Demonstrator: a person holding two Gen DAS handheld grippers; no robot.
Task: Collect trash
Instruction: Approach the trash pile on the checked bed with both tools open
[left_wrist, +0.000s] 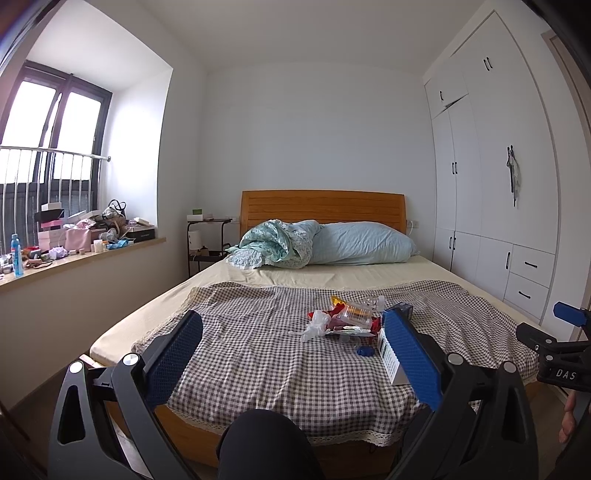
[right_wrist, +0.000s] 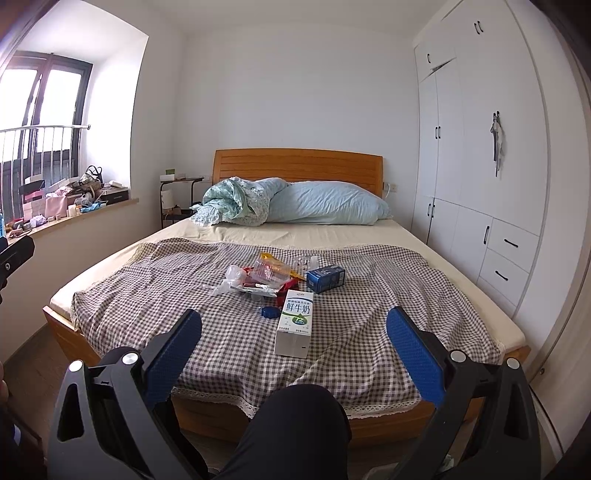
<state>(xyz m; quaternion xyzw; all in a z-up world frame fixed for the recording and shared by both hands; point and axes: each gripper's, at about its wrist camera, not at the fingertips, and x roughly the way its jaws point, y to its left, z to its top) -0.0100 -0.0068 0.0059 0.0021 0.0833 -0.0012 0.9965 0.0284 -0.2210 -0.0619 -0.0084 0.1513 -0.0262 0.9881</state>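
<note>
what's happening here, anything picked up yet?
Nothing yet. A person stands at the foot of the bed with a gripper in each hand; the left gripper and right gripper are both open and empty, held short of the trash. The trash sits in a loose pile on the checked cloth: a white milk carton lying nearest, a blue box, a blue cap, a clear plastic cup and crumpled wrappers. No bin is in view.

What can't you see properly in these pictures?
- Milk carton: left wrist view, the left gripper's finger hides most of it.
- Blue box: same view, same finger.
- Windowsill clutter: right wrist view, too small to name.
- Trash pile: jumbled, pieces unclear.
</note>
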